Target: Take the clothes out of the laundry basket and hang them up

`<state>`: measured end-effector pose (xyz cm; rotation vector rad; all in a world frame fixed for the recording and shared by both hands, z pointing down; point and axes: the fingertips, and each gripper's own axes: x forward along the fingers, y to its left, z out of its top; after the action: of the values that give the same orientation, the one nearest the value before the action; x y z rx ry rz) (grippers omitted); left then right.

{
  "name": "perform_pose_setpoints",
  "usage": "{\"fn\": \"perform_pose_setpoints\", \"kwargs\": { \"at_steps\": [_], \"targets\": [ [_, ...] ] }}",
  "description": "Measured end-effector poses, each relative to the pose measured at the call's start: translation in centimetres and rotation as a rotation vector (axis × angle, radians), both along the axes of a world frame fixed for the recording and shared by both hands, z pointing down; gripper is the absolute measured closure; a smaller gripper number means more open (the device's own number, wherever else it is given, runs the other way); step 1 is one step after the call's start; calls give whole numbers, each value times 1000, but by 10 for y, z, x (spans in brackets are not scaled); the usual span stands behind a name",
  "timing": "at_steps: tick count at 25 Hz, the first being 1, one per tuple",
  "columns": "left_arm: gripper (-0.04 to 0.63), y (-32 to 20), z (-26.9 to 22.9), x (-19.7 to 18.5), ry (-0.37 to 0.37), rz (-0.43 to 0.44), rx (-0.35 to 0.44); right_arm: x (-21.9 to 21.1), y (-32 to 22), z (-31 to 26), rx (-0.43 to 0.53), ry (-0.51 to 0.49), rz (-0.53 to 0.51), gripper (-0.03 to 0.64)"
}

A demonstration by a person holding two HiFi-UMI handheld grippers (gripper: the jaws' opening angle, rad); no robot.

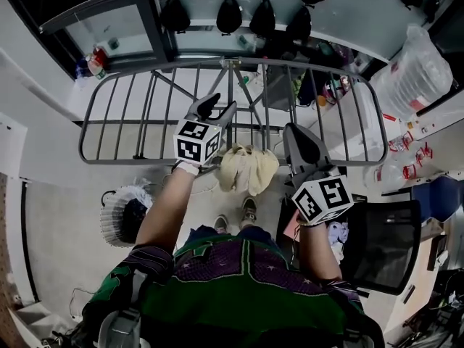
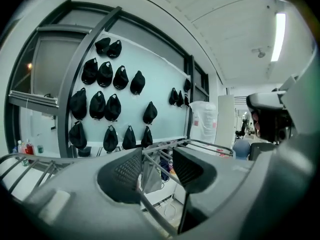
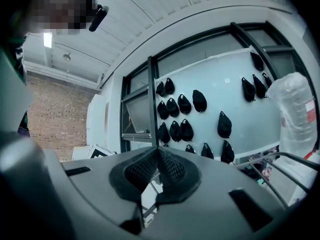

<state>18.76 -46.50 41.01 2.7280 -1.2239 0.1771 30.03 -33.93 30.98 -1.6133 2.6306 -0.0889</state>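
Observation:
A grey metal drying rack [image 1: 130, 160] stands in front of me. A pale yellow garment [image 1: 248, 168] hangs bunched over its near rail, between my two grippers. My left gripper [image 1: 216, 107] is held over the rack just left of the garment, jaws open and holding nothing. In the left gripper view [image 2: 157, 164] rack bars and a pale hanging cloth [image 2: 150, 176] show through the gap. My right gripper [image 1: 297, 138] is to the garment's right, jaws shut with nothing in them [image 3: 157, 156]. The white laundry basket [image 1: 116, 220], with dark clothes in it, sits on the floor at lower left.
Several black caps [image 1: 229, 14] hang on the pale wall behind the rack. A big clear plastic bag [image 1: 417, 75] stands at the right, a black chair [image 1: 380, 246] at the near right. Bottles [image 1: 94, 62] sit at far left. My shoes [image 1: 249, 210] are under the rack's near edge.

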Motion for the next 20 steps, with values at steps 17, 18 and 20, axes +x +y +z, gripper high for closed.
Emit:
{"fn": "perform_pose_setpoints", "kwargs": {
  "at_steps": [17, 18, 20],
  "targets": [
    [396, 69, -38, -90, 13, -198, 61, -63, 30, -16, 34, -16, -181, 617],
    [396, 75, -40, -93, 15, -216, 63, -64, 32, -16, 34, -18, -197, 617],
    [396, 90, -43, -99, 16, -249, 68, -66, 40, -16, 34, -21, -227, 617]
  ]
}}
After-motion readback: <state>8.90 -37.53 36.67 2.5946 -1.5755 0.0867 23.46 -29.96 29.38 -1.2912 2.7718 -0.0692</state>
